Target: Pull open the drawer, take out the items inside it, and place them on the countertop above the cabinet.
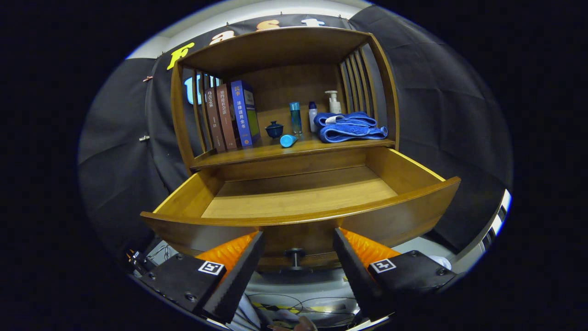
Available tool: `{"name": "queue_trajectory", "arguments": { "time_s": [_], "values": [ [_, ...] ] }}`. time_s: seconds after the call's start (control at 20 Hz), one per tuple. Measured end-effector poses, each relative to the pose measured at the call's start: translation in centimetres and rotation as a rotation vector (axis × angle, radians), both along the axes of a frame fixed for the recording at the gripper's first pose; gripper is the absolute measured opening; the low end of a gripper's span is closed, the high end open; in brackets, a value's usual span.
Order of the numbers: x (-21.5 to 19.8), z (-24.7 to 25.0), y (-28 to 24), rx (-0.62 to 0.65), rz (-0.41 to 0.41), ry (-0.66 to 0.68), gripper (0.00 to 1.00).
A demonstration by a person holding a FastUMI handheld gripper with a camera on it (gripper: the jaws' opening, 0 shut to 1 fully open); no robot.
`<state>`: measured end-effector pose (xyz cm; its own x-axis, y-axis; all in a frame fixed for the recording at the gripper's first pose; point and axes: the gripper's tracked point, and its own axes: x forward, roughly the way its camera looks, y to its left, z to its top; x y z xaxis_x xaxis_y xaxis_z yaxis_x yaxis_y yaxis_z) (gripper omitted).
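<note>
Drawer (298, 202) is pulled fully out and what shows of its floor is bare wood; the near strip behind the front panel is hidden from this angle, so I can't rule out something small there. Tongs (297, 253) are open, holding nothing, fingers spread either side of the knob (294, 255), which sits between them, untouched as far as I can tell. The items look to be already up on the table (257, 154) above the drawer: three books (229, 117) upright at the left, small lidded cup (274, 129), a cylinder lying on its side (288, 140) near the front edge, tall bottle (296, 117), a second bottle (313, 116), pump bottle (334, 102), folded towel (348, 127) at the right. My read: unloading is done or close to it. Risks from here: the cylinder on its side can roll off the front edge into the open drawer if the cabinet gets bumped; the tall bottle is narrow and would tip from a nudge by a finger or the towel; the drawer out this far could sag or come off its runners if the tongs press down on the front. Cables (275, 305) lie on the floor below the tongs, a snag risk when backing off. Writing: the book spines carry Chinese titles, too small for me to read reliably; no brand legible on the bottles. Square markers (211, 267) sit on the tongs' body.
</note>
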<state>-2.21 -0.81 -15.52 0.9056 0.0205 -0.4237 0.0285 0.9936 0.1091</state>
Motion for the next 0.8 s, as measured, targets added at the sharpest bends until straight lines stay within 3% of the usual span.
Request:
{"name": "queue_trajectory", "arguments": {
  "time_s": [0.8],
  "values": [
    [14.7,-0.9,0.6,-0.019,0.002,0.029,1.0]
  ]
}}
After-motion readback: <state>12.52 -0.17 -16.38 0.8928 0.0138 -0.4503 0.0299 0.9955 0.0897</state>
